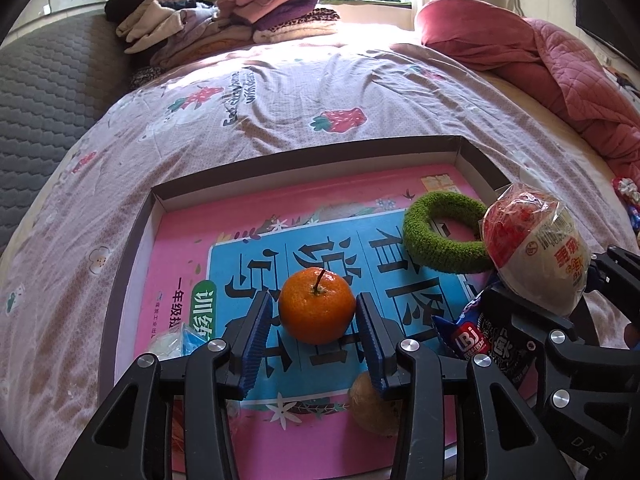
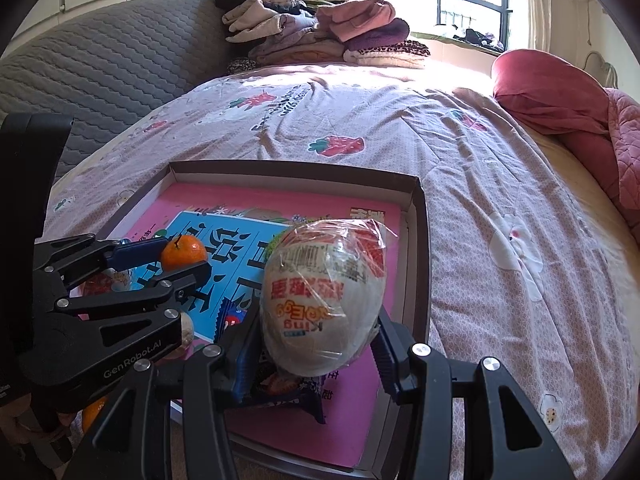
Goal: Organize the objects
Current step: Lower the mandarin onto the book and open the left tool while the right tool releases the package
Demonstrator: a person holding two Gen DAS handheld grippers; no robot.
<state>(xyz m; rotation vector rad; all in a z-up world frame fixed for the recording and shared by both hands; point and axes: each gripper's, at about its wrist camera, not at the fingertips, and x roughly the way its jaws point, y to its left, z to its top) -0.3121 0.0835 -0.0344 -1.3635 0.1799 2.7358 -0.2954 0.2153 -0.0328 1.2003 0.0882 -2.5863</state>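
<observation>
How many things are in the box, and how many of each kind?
Oranges: 1, orange between the left gripper fingers
Wrapped toy eggs: 1, egg in the right gripper
Green fuzzy rings: 1, ring
Books: 1, book
Snack packets: 1 clearly visible, packet
Total: 5; other items are partly hidden.

My left gripper (image 2: 176,258) carries "GenRobot.AI" in pale letters on its black arm, lower left of the right wrist view. The wrapped egg toy (image 2: 324,300) shows "King" upside down at centre. The blue snack packet (image 1: 466,334) shows "BJ", lower right of the left wrist view
</observation>
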